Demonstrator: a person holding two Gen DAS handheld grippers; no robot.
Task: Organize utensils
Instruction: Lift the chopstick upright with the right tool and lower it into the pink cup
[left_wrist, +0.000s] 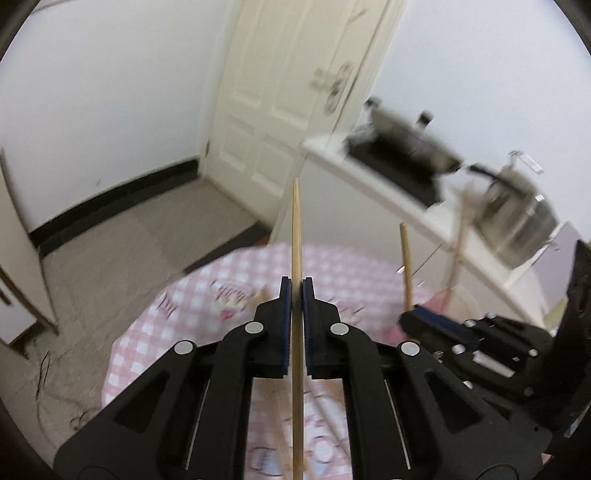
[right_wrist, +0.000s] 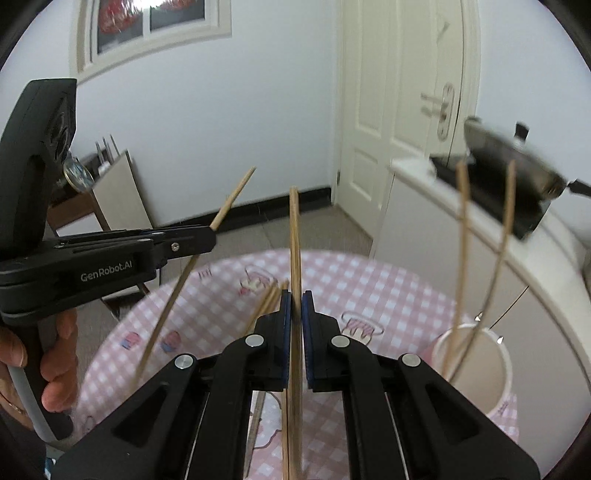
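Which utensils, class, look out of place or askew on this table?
Several loose chopsticks lie scattered on the pink checked tablecloth, not in the paper cup, where two chopsticks lean unevenly. Each gripper, left and right, has its jaws shut on a single chopstick. Nothing looks spilled or broken.

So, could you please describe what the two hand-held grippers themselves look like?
Both are matte black plastic. The left hand-held gripper and the right hand-held gripper have blue pads inside the fingers and round silver pivot pins. The left one's side reads "GenRobot.AI" in white, and its handle has a grey strip.
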